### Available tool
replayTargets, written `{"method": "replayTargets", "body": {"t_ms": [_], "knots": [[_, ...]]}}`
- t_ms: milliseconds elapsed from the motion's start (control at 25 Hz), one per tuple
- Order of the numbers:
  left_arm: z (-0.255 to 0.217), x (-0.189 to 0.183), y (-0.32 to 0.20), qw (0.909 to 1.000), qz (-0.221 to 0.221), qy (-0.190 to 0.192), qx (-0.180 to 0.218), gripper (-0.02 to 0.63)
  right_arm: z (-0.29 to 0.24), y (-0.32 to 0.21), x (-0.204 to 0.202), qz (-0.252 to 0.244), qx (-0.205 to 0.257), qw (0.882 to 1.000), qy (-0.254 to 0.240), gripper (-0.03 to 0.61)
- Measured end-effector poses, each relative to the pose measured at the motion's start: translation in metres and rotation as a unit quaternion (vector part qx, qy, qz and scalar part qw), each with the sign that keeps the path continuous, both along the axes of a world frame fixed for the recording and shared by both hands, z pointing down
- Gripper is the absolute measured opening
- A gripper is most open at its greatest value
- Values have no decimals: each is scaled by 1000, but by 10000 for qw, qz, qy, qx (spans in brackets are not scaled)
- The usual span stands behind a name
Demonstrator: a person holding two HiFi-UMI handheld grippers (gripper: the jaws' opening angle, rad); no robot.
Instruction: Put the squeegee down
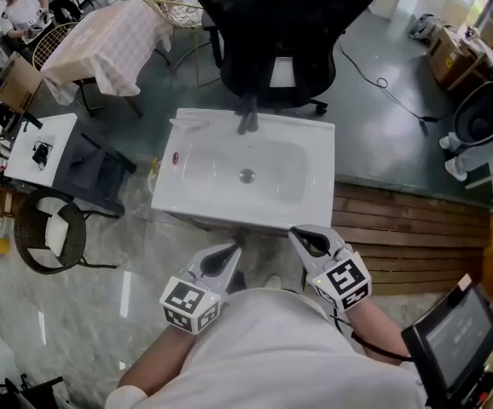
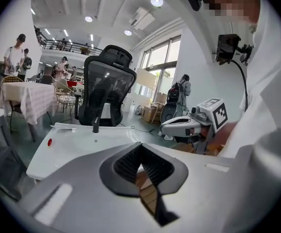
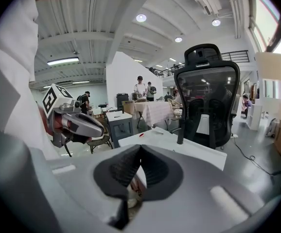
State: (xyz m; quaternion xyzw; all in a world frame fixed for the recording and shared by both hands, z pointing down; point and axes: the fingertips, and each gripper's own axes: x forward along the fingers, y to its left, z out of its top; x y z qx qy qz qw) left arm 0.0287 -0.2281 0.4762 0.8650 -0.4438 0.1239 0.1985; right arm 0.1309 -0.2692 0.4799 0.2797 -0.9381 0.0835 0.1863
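A white sink unit stands in front of me, with a black tap at its back edge. At its far left corner lies a pale slim tool, possibly the squeegee, clear of both grippers. A small red thing rests on the left rim. My left gripper hovers just short of the sink's near edge, shut with nothing in it. My right gripper is beside it, also shut and holding nothing. The left gripper view and the right gripper view both show the pads closed together.
A black office chair stands behind the sink. Wooden planks lie to the right, and a screen is at the lower right. A white desk, a wicker chair and a cloth-covered table fill the left side.
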Motion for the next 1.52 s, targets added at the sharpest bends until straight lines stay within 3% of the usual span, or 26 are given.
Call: {"method": "replayTargets", "body": {"t_ms": [840, 1520], "knots": [[5, -3, 3, 9994, 159, -300, 64, 8, -2, 11, -19, -236, 56, 9997, 29, 2], [11, -10, 6, 9994, 172, -299, 8, 8, -1, 16, -26, -303, 54, 9995, 100, 2]]}}
